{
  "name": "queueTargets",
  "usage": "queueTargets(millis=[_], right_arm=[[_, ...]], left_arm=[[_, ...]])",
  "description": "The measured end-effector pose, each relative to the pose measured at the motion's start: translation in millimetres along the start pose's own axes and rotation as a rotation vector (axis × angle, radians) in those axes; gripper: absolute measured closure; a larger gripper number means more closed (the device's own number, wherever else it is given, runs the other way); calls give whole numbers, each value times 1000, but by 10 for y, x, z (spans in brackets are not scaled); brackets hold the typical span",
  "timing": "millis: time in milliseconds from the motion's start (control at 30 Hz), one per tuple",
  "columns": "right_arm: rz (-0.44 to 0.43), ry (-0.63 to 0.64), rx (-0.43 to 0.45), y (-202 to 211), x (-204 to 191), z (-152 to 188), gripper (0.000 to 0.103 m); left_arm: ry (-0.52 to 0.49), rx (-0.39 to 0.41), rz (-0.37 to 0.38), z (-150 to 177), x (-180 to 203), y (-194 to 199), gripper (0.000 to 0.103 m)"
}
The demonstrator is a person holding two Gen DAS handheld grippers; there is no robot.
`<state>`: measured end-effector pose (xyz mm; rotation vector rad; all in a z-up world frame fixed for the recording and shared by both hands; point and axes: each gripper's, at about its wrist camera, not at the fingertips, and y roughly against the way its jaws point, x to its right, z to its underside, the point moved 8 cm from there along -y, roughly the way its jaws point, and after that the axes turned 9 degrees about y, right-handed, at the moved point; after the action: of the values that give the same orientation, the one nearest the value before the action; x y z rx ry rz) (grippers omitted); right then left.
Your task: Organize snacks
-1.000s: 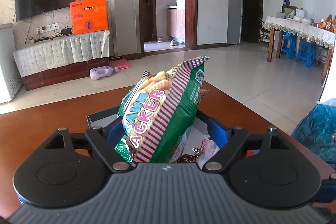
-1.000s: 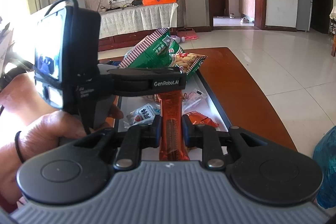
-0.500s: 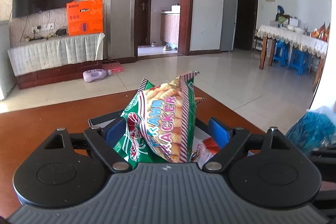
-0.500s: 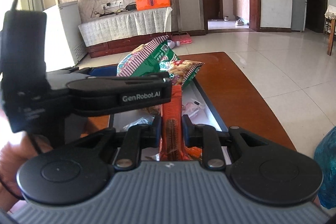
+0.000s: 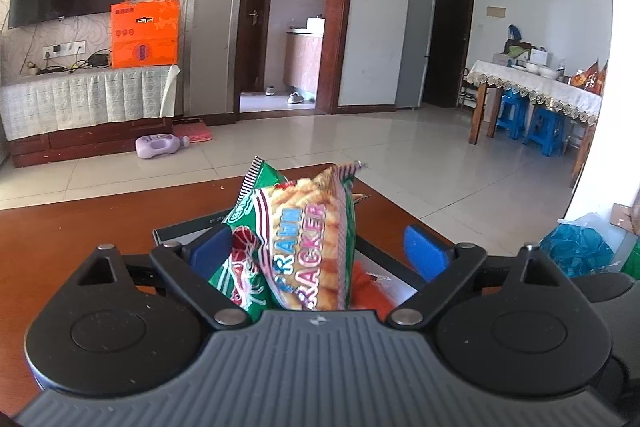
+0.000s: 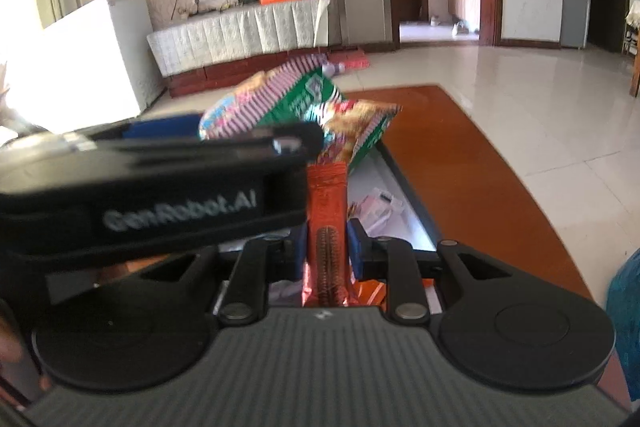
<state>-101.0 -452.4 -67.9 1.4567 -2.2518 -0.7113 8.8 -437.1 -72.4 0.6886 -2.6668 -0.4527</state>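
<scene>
Right tool (image 6: 324,251) pinches an orange snack bar (image 6: 326,227) upright above the open box (image 6: 404,211) on the wooden desk (image 6: 472,179). Left tool (image 5: 316,247), jaws spread, frames a prawn cracker bag (image 5: 304,247) standing in that box; sorting looks underway, with loose packets (image 6: 380,205) still unarranged.

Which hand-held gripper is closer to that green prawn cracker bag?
Left. The left hand-held gripper has the cracker bag between its open fingers. The right hand-held gripper, behind it, clamps an orange snack stick.
</scene>
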Motion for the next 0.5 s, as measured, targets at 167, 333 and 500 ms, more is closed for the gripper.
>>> queueTargets(millis=[167, 333, 500], right_arm=[[30, 45, 44, 109, -42, -28, 37], [42, 63, 53, 282, -72, 4, 37], [74, 58, 82, 575, -73, 45, 37]], left_arm=[[11, -2, 20, 46, 2, 95, 4], [14, 8, 11, 90, 33, 250, 4], [31, 15, -24, 123, 94, 513, 4]])
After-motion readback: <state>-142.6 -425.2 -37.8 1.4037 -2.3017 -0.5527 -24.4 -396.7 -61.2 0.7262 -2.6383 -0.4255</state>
